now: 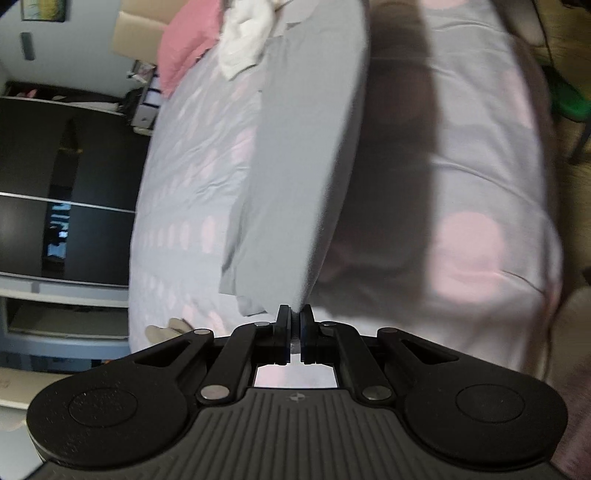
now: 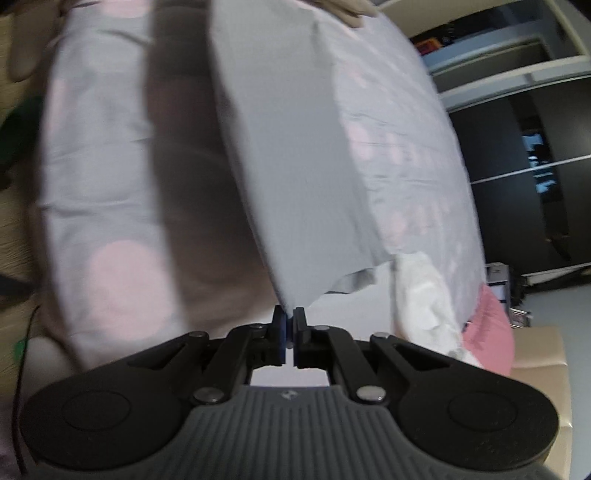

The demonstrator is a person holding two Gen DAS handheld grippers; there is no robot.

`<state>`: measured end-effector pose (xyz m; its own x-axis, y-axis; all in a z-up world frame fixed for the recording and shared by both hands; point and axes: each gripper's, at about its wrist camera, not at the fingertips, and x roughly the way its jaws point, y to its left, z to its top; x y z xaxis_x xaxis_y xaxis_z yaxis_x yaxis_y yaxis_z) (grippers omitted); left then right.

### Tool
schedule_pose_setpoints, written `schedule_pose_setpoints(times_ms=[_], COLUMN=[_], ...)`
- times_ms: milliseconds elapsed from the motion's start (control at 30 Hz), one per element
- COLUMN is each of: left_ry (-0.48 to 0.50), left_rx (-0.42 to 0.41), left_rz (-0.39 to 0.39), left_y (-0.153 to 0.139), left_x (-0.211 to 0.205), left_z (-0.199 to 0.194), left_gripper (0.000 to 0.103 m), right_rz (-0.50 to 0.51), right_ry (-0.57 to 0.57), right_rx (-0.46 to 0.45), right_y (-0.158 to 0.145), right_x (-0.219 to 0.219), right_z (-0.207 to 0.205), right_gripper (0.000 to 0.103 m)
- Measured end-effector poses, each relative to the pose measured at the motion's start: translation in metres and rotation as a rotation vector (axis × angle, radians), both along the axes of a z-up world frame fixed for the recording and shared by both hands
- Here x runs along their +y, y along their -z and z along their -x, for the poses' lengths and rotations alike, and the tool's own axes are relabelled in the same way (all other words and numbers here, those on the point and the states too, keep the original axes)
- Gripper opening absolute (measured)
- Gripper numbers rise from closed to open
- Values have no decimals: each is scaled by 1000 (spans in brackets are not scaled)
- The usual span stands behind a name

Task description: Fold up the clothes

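- Left wrist view: a bed with a grey, pink-dotted cover (image 1: pixel 480 206) fills the room; a dark wardrobe (image 1: pixel 55 184) stands at 9 o'clock. The left gripper (image 1: pixel 294 317) has its jaws clenched on an edge of the grey garment (image 1: pixel 295 166), stretched toward 12 o'clock above the cover. White clothes (image 1: pixel 245 33) and a pink garment (image 1: pixel 184 40) lie at 11 o'clock.
- Right wrist view: the right gripper (image 2: pixel 289 317) pinches the opposite edge, with the white clothes at 4 o'clock. Judged mid-fold: next, both edges must travel together and be laid flat. Only this view shows the collar end.

A plain grey garment (image 1: pixel 303 155) (image 2: pixel 295 158) is hanging stretched taut above the bed, pinched at two opposite edges
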<state>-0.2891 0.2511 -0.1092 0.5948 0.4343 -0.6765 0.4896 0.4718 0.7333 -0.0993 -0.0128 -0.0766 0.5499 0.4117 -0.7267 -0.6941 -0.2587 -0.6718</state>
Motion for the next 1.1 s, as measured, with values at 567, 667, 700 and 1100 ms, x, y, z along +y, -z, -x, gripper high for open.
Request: schedule_pose_setpoints(times_ms=[567,667,700,1100], left_ry=[-7,-44,-58,-419], left_rx=[216,214,210,53], left_rz=[94,155,181,586], left_y=[59,48,42,-10], left_x=[10,12,14,45], left_z=[-6,-8,-8,-50], left_gripper=[6,18,21,49], right_rz=[142,108,96,-89], right_ry=[-69,-57,-54,77], right_rx=[60,95,106,289], right_y=[55,46,43,7], right_x=[-5,-3,-3,12], right_z=[31,33,33,24], right_gripper=[8,14,21,58])
